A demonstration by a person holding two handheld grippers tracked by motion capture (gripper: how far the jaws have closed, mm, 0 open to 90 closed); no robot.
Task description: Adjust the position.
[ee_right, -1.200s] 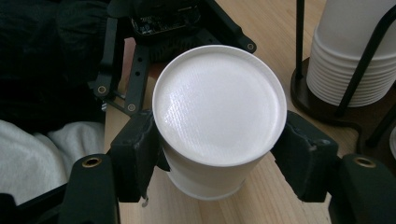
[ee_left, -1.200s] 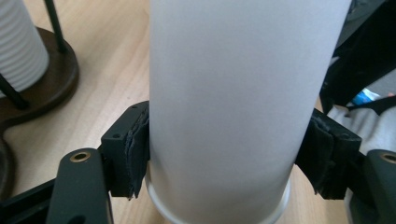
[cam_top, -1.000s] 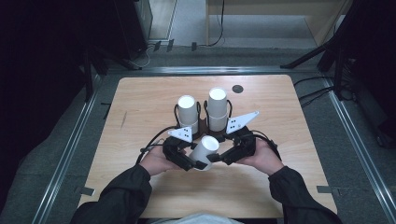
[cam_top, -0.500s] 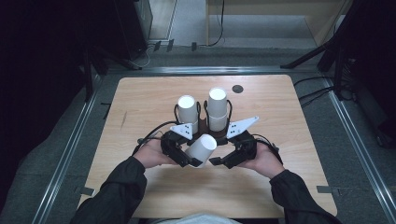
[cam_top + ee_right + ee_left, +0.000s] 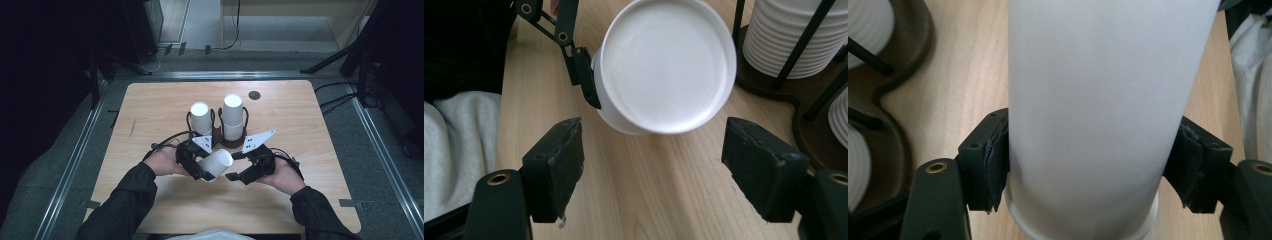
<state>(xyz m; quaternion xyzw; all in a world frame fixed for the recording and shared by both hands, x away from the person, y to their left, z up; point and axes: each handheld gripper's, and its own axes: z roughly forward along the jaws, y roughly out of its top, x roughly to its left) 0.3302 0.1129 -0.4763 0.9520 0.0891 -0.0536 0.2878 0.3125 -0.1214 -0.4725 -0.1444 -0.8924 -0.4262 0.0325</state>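
Lying clamped between left fingers (image 5: 993, 165): cup (image 5: 1093, 110)

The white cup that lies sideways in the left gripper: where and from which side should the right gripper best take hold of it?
Probably the closed-bottom end of the white cup. That end points toward the right gripper, whose open jaws stand apart just short of it. The left gripper already clamps the wall near the rim, so the far end is free. Come straight along the cup's axis and close across the round wall.

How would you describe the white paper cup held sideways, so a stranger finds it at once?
On the light wooden table, look in front of the dark stand with two upright stacks of white cups. The single white paper cup lies sideways above the table, clamped in the left gripper.
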